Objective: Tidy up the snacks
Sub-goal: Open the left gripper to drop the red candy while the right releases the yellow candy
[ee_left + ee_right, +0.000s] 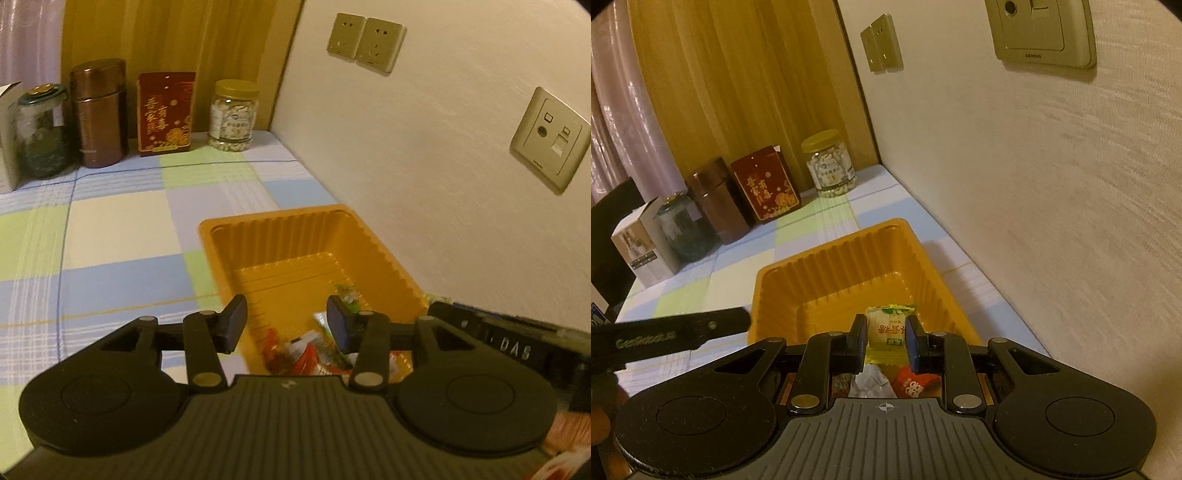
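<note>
An orange ribbed plastic tray (295, 236) (849, 266) lies on the checked tablecloth beside the wall. Several wrapped snacks (310, 350) lie in its near end. My left gripper (288, 323) hovers over that end with its jaws apart and nothing between the pads. In the right wrist view my right gripper (886, 341) is shut on a yellow wrapped candy (886, 328) held above the tray. Beneath it lie a white wrapper (868, 382) and a red snack (916, 382). The left gripper's side (676, 328) shows at the left edge of that view.
At the back of the table stand a yellow-lidded jar of nuts (233, 116), a red box (165, 112), a brown canister (98, 112), a glass jar (40, 133) and a white box (642, 245). The wall with sockets (365, 42) runs close along the tray's right side.
</note>
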Demonstrator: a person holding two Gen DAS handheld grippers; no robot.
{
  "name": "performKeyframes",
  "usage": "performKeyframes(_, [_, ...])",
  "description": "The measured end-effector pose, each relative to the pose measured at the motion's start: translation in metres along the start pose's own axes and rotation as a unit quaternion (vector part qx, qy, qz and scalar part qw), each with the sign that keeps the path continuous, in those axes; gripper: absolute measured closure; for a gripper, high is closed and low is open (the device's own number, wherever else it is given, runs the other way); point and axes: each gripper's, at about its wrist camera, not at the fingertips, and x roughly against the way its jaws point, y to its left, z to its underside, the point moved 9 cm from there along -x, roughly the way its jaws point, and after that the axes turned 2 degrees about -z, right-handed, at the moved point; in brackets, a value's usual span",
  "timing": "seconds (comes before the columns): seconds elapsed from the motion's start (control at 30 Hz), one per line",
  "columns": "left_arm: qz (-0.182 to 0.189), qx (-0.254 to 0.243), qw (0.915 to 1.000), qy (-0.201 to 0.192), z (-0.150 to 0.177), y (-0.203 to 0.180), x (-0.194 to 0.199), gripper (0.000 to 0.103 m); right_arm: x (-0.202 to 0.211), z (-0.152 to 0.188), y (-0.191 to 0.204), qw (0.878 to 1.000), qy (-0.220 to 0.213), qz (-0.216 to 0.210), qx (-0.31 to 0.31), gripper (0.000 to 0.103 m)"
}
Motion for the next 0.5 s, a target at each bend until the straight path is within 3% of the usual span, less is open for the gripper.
performKeyframes(0.2, [-0.015,0.009,0.9998,0.001,0.015,0.013,0.013,0.058,0.001,-0.002,0.008,1.0,0.001,-0.011,0.003,0.081])
performKeyframes(0.5, [-0.046,-0.02,0.9987,-0.011,0.026,0.015,0.031,0.04,-0.004,-0.011,0.026,0.999,-0.005,-0.037,0.015,0.08])
